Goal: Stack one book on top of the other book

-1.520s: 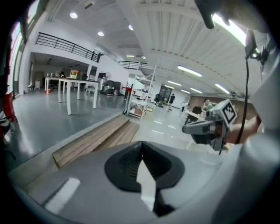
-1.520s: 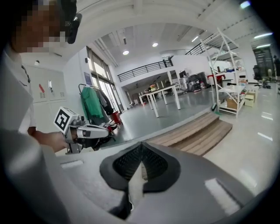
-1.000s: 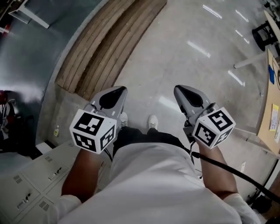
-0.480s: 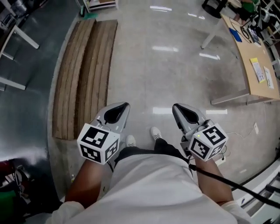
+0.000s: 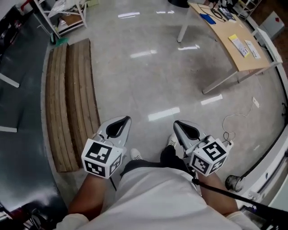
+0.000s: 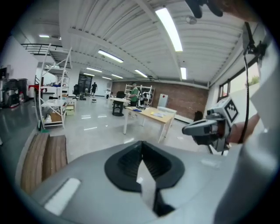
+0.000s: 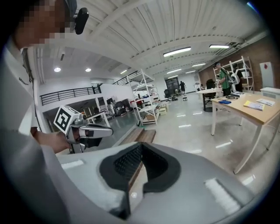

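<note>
No book can be told for sure in any view. A wooden table (image 5: 225, 42) at the upper right of the head view carries flat yellow (image 5: 237, 39) and blue (image 5: 208, 18) items, too small to name. Both grippers are held in front of the person's waist, above the bare floor. My left gripper (image 5: 121, 121) is shut with nothing in it; its closed jaws fill the left gripper view (image 6: 142, 146). My right gripper (image 5: 180, 125) is shut and empty too, as its own view (image 7: 140, 148) shows. The two point side by side, apart from each other.
Wooden planks (image 5: 67, 103) lie on the floor at the left. A white shelf rack (image 5: 63, 13) stands at the far left. A thin cable (image 5: 234, 123) curls on the floor at the right. The person's shoes (image 5: 136, 155) show between the grippers.
The person has turned: the planks slid to the left of the head view and the table came in at the upper right. Both grippers stayed shut and empty.
</note>
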{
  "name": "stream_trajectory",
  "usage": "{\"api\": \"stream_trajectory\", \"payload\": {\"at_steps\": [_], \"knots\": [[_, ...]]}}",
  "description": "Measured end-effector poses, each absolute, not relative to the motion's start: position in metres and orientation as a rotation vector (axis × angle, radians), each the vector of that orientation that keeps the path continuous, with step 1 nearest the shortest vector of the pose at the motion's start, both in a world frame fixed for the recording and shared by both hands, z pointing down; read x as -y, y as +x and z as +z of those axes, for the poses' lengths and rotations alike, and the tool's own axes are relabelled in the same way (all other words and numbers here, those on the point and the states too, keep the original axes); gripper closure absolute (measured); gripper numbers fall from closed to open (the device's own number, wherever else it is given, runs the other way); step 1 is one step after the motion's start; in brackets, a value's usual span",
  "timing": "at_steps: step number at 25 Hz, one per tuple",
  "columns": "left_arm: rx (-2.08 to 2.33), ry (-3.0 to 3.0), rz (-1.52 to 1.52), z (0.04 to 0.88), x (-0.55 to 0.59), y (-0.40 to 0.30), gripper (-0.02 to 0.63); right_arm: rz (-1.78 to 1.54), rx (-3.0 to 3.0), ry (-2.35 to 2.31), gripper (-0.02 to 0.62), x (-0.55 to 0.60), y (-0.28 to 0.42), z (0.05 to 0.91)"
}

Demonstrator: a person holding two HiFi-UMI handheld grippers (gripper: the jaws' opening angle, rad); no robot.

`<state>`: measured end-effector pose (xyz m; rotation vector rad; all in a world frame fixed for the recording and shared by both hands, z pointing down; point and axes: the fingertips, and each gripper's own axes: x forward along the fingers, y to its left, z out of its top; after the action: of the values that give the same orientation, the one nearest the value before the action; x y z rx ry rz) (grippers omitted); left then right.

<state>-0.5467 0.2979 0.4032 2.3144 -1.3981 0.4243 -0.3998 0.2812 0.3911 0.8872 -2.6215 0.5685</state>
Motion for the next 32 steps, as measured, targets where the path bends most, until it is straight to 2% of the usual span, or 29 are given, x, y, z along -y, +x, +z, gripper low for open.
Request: {"api": "stream_trajectory", "payload": {"at_steps": [8,17,26,32], "knots": [[1.271,2.402,0.456,0.401,-0.279,-0.495,0.601,0.571,2.615,0.998,0.594,-0.275,-0.360,0.384],[1.172,2.519,0.534,0.393,-0.233,-0.381,0.601,0.567,2.653,1.101,0.594,-0.226,-0.265,0.381],[1.048,2.602,0.511,0.383,-0.167,-0.252,0.601,0.553,2.615,1.310,0.594,-0.177,-0.126,0.375],[0.849,2.690,0.590,0.385,-0.158,-0.166,0.601,0.604,2.505,1.607,0.594,-0.176,-0.017,0.378]]}}
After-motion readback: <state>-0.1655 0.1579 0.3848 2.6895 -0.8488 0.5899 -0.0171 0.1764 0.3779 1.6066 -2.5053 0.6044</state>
